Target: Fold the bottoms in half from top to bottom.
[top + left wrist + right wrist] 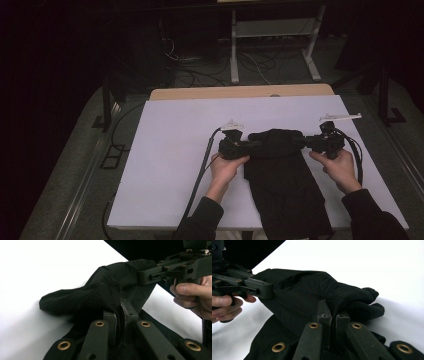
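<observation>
Jaws of the left gripper (120, 315) are pressed together on a fold of the black garment (100, 293), the cloth pinched between the two pads. Jaws of the right gripper (333, 316) stand the same way, clamped on the cloth at its opposite side. In the high view the left gripper (248, 146) and the right gripper (301, 141) point toward each other from either side, with the garment's (280, 170) bunched top end raised between them. The rest of the cloth lies flat on the white desk (170, 150), running back toward the near edge between the person's forearms. Each gripper sits in a hand, the left hand (227, 167) and the right hand (340, 165), with dark sleeves behind. Black cables trail from both grippers across the desk.
</observation>
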Motion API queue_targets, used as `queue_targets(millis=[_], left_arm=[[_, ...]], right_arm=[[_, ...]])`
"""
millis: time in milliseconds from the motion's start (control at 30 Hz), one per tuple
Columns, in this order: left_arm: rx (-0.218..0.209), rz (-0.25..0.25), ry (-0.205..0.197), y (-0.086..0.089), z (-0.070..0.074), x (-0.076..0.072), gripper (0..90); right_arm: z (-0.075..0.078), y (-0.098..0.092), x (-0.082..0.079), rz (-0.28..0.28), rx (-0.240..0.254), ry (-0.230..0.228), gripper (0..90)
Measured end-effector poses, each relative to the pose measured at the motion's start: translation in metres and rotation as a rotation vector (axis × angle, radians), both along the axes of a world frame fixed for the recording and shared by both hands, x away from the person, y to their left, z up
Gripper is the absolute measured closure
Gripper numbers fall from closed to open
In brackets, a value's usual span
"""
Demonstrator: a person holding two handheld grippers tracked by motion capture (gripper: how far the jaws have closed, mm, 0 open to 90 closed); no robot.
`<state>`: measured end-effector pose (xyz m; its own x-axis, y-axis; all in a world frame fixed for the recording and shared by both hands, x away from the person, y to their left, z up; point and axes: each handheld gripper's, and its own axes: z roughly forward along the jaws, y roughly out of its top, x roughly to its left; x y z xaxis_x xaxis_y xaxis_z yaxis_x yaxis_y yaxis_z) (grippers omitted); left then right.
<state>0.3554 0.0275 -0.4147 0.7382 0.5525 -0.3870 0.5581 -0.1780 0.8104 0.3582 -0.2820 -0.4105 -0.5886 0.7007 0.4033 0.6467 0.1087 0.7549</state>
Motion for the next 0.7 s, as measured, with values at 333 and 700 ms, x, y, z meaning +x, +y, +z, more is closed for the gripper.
queue_targets(millis=[333,700], left_arm=[[-0.006,-0.023,-0.003,0.002,-0.009,-0.02,83.6],[0.011,-0.057,-0.016,-0.003,-0.015,-0.035,83.6]], right_arm=[[-0.002,0.002,-0.017,0.032,-0.01,0.033,85.1],[-0.012,-0.001,-0.027,0.042,-0.05,0.073,84.9]])
